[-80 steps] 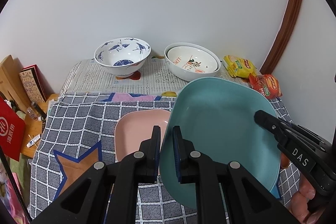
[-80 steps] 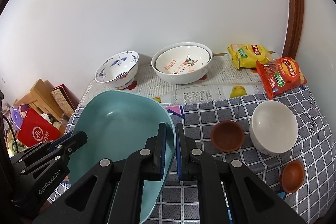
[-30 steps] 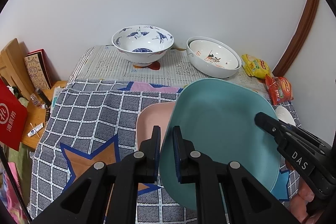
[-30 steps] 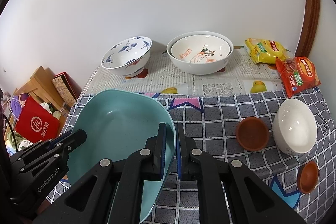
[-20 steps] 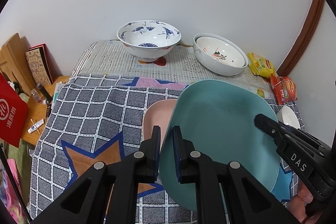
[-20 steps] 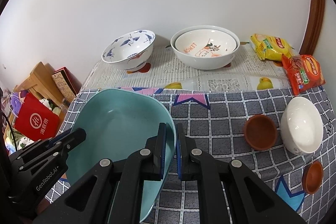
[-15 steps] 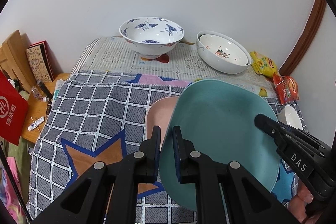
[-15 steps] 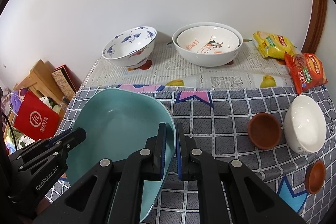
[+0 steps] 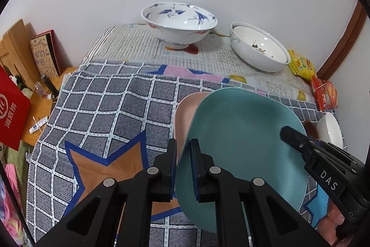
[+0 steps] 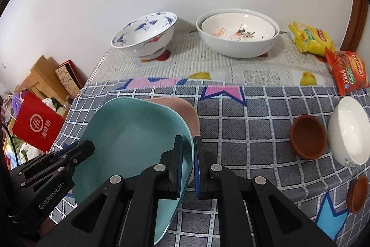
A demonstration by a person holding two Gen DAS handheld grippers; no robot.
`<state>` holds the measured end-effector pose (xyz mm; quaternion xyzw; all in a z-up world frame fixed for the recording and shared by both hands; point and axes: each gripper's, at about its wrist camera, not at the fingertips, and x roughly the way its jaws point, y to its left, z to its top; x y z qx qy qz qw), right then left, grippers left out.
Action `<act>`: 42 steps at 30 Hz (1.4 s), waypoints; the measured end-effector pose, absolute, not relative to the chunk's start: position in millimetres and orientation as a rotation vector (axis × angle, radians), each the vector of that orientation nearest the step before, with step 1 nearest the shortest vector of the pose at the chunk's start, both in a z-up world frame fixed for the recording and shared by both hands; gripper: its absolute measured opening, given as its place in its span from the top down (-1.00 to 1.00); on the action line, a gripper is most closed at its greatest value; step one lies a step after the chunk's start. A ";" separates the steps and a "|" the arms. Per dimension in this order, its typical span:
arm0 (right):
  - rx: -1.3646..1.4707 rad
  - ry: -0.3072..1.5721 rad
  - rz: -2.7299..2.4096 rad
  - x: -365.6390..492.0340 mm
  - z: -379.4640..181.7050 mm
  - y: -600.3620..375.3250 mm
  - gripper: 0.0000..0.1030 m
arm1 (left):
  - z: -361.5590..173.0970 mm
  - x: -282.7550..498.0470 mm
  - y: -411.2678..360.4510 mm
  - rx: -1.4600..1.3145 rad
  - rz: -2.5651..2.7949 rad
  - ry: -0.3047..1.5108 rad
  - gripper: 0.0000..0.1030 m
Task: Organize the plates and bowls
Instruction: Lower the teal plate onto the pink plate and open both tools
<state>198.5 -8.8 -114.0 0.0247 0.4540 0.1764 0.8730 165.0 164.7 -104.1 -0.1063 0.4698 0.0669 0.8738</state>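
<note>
A teal square plate hangs between both grippers, just above a pink plate that lies on the checked cloth. My left gripper is shut on the teal plate's left rim. My right gripper is shut on its right rim and also shows in the left wrist view as the black arm marked DAS. The teal plate covers most of the pink one.
At the back stand a blue-patterned bowl and nested white bowls. Snack packets, a white bowl and two small brown bowls sit right. Clutter and a red bag lie beyond the left edge.
Both grippers have sunk with the teal plate and come closer to the table. The teal plate now sits lower over the pink plate, and the back bowls look nearer.
</note>
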 end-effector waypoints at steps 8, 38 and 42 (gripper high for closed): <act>0.046 0.982 0.377 206.5 -130.7 -0.8 0.83 | -118.6 170.0 171.8 -0.229 0.150 1.015 0.78; 0.007 1.026 0.404 252.4 -151.6 12.4 0.83 | -135.7 203.2 179.2 -0.274 0.172 1.039 0.78; -0.016 1.022 0.424 257.3 -152.2 17.0 0.76 | -137.1 204.8 180.4 -0.291 0.165 1.040 0.77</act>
